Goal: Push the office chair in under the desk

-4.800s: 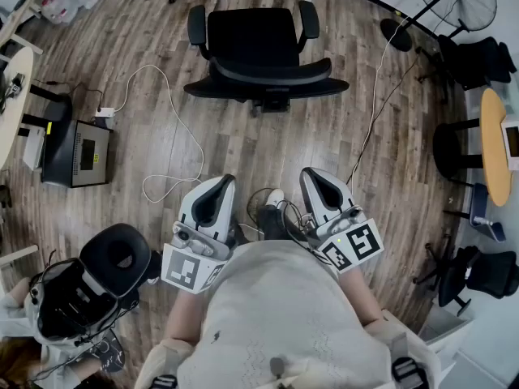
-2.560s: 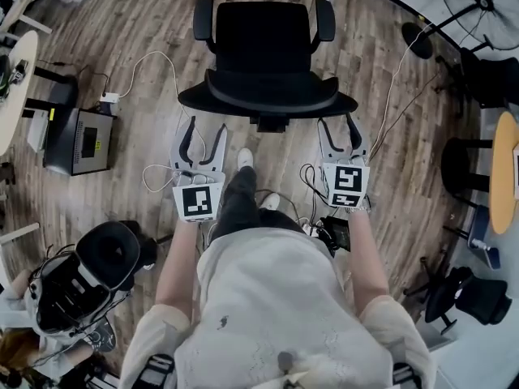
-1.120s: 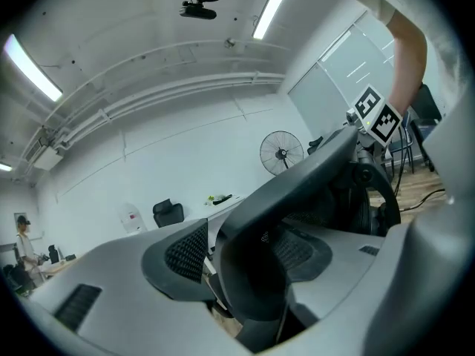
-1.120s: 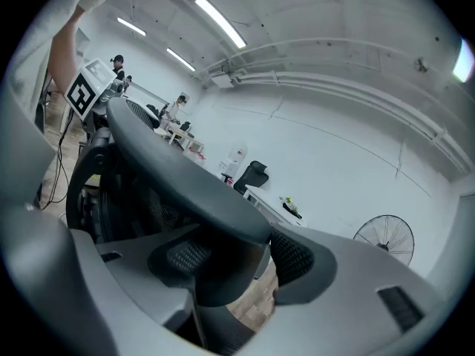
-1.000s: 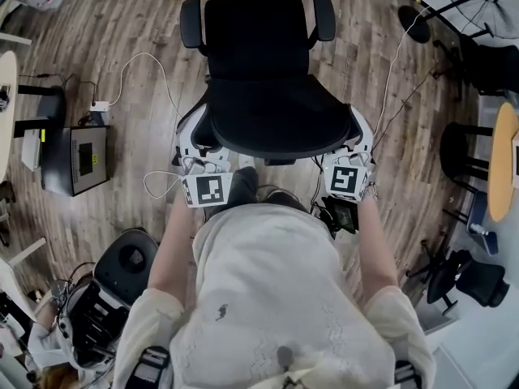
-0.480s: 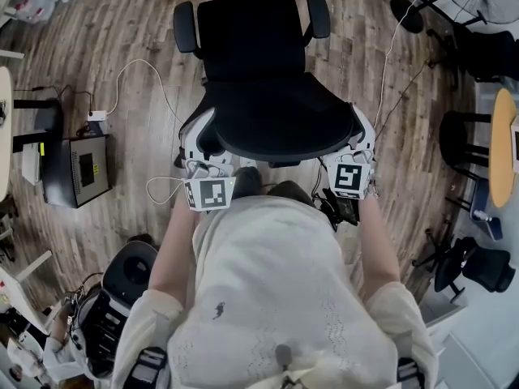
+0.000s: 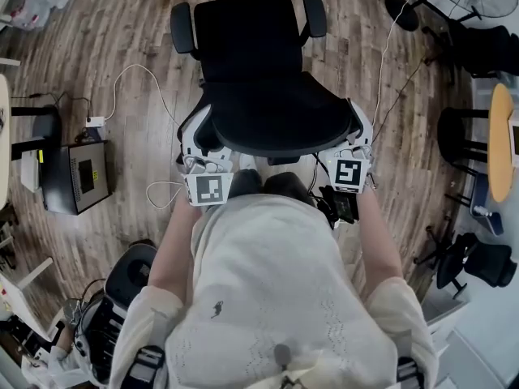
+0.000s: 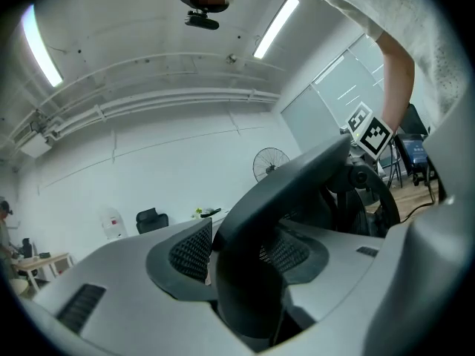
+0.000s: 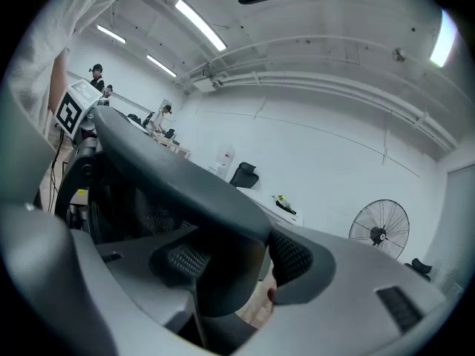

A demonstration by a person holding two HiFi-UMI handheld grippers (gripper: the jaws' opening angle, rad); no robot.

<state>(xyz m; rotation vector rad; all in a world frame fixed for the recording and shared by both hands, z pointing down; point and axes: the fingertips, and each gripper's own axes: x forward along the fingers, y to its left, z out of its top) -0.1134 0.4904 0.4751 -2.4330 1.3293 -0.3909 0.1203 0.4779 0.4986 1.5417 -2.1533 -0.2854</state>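
You stand right behind the black office chair point(image 7: 259, 47). It sits on the wood floor point(image 7: 122, 23), toward the floor's far side. Its seat points away from you, and its back point(image 7: 276, 124) is just in front of your tummy. Your left tongs point(image 7: 199, 136) bite the left end of that back. Their jaws have just closed in a little, and the dark rim fills the space between them. Your right tongs point(image 7: 357, 132) bite the right end the same way. A black box point(image 7: 75, 177) stands on the floor, off to your left.
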